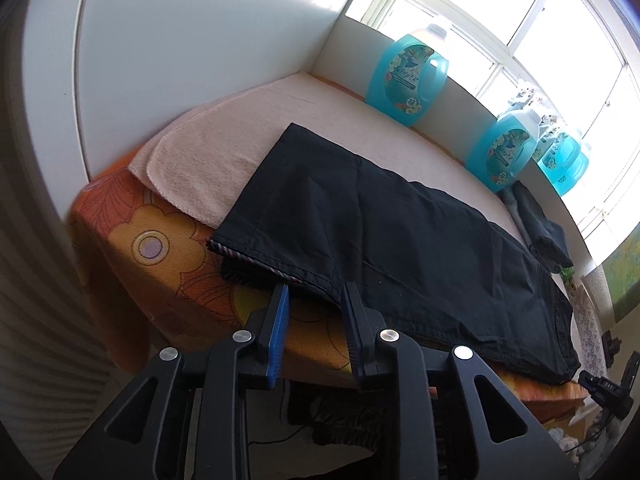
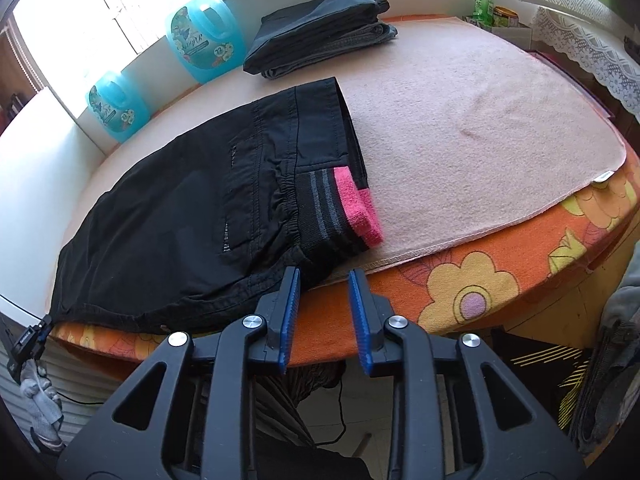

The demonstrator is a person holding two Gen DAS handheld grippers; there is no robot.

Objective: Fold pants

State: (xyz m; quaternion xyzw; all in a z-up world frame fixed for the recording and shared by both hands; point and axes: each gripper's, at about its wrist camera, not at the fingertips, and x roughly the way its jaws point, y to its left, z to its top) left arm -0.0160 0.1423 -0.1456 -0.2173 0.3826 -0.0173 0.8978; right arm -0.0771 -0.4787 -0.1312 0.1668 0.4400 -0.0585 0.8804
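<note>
Left wrist view shows the black pants [image 1: 384, 236] lying flat along the counter [image 1: 168, 264], legs laid one over the other, their hems at the near-left end with a striped inner lining peeping out at the hem edge. Right wrist view shows the other end of the same pants [image 2: 192, 216]: the waistband with a gathered elastic section, a ribbed black band with grey stripes and a bright pink cuff [image 2: 360, 208] sticking out at the waist. Most of the garment rests on a pale pink towel [image 2: 480, 120] spread over an orange flowered cloth [image 2: 480, 280]; its near edge overhangs onto that cloth.

The left gripper [image 1: 314, 296] has its blue-padded fingers [image 1: 282, 304] apart, straddling the hem edge, with fabric lying between them. The right gripper [image 2: 322, 280] also has its fingers apart, just at the counter's near edge by the waist, nothing clamped.

Farther back sits a folded stack of dark clothes [image 2: 320, 28], and blue detergent bottles [image 1: 406, 76] stand along the white ledge under the window [image 1: 520, 20].
</note>
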